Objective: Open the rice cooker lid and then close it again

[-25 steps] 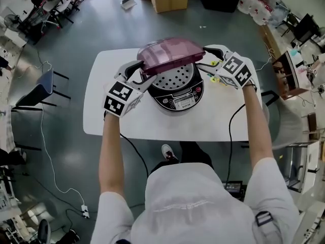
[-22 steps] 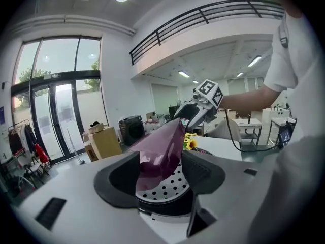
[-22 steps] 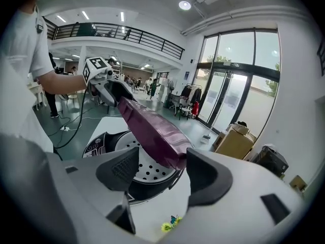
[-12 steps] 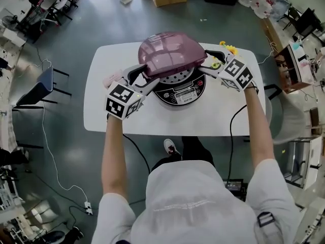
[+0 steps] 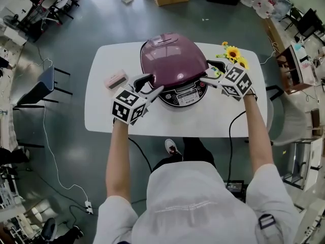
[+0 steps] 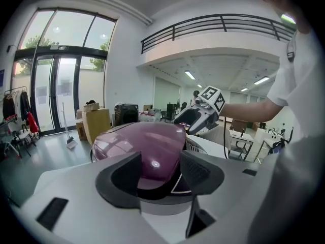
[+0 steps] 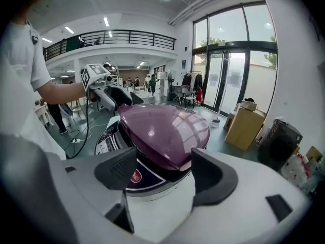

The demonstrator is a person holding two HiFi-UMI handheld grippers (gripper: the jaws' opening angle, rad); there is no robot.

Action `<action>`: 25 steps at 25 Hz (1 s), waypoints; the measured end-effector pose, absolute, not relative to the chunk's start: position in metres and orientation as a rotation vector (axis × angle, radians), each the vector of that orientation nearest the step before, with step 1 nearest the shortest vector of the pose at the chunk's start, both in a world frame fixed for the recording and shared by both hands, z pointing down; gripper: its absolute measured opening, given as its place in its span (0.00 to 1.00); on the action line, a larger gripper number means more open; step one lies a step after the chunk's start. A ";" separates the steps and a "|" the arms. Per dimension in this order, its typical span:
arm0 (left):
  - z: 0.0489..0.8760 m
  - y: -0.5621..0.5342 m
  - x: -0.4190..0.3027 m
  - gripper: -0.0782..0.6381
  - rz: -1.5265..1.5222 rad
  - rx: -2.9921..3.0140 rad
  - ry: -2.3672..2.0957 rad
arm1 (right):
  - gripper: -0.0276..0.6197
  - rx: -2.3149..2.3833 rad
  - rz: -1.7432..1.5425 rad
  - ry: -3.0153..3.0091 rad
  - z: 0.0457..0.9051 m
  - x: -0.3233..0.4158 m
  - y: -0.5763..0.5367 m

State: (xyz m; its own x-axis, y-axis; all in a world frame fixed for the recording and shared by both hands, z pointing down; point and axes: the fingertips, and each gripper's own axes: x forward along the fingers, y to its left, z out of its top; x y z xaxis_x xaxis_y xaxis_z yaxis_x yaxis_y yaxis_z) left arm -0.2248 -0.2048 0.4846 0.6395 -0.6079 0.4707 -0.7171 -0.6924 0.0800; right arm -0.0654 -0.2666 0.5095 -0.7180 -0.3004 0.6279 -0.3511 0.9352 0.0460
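Note:
The rice cooker (image 5: pixel 184 93) stands mid-table, its purple lid (image 5: pixel 170 57) lowered almost flat over the pot. My left gripper (image 5: pixel 148 84) is at the lid's left front edge. Its jaws are open and have just been closing a little, with the lid's rim (image 6: pixel 147 159) between them but no pad pressing on it. My right gripper (image 5: pixel 207 72) is at the lid's right edge. Its jaws are open and have just been opening wider, and the lid's rim (image 7: pixel 167 136) sits in their gap untouched. Each gripper view shows the other gripper across the lid.
The white table (image 5: pixel 101 116) carries a small pink box (image 5: pixel 116 79) at the left and sunflowers (image 5: pixel 232 53) at the back right. A black cable (image 5: pixel 231 121) hangs off the front right edge. A chair (image 5: pixel 45 83) stands to the table's left.
The lid has come down from well raised, with the perforated inner plate showing, to nearly shut. Both grippers sank with it, staying at its left and right edges.

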 end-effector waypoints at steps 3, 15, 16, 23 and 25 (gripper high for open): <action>0.493 -0.204 -0.226 0.45 0.619 2.579 -1.073 | 0.56 0.459 0.140 -2.415 0.518 -0.066 -0.266; 0.511 -0.204 -0.226 0.42 0.689 2.518 -1.109 | 0.56 0.519 0.345 -2.460 0.529 -0.066 -0.269; 0.512 -0.204 -0.226 0.41 0.685 2.509 -1.114 | 0.56 0.516 0.356 -2.461 0.531 -0.066 -0.268; 0.515 -0.205 -0.227 0.37 0.676 2.501 -1.157 | 0.56 0.518 0.374 -2.478 0.533 -0.064 -0.268; 0.515 -0.206 -0.227 0.37 0.680 2.504 -1.167 | 0.56 0.529 0.393 -2.491 0.532 -0.064 -0.270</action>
